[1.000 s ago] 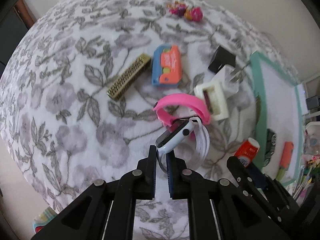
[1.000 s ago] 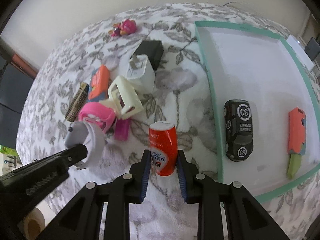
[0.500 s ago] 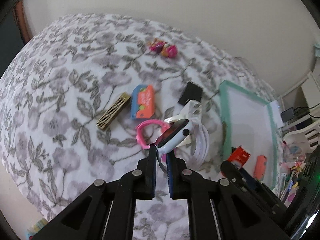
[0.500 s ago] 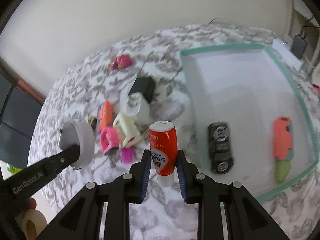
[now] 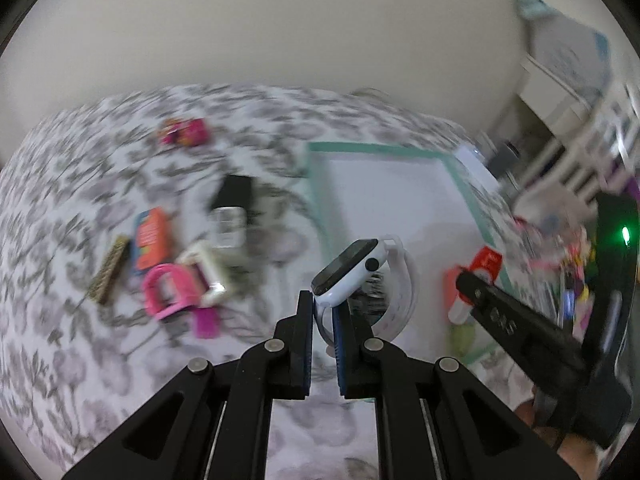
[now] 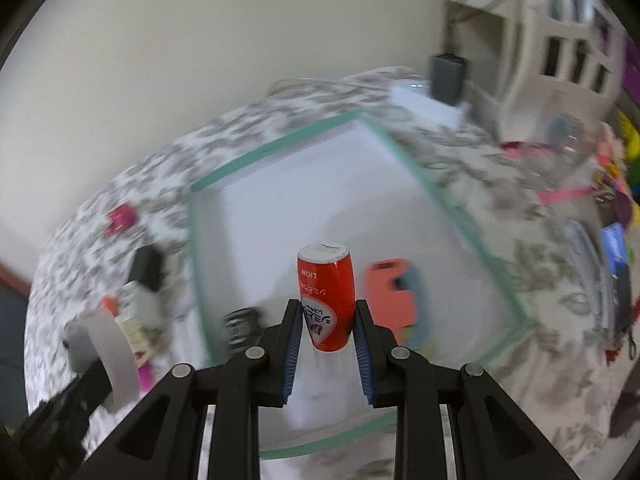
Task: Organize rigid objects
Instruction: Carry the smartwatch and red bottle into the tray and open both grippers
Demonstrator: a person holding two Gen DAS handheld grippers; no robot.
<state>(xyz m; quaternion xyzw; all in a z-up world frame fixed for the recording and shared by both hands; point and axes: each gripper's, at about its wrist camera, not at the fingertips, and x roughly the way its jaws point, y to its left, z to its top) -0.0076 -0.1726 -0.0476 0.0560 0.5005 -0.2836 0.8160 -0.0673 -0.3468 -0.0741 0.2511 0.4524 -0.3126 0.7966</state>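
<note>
L tongs [image 5: 325, 312] clamped on white watch [image 5: 352, 270] strap; bendy, so it'll swing. R tongs [image 6: 327, 330] clamped mid red bottle [image 6: 326, 293], slick, light, tray [image 6: 472, 232] just ahead.

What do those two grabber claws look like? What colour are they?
Both are black. The left gripper and right gripper each have two flat fingers with blue ribbed pads inside, joined to black triangular frames by round silver bolts. Seen from the left camera, the right one's housing shows a small green light.
</note>
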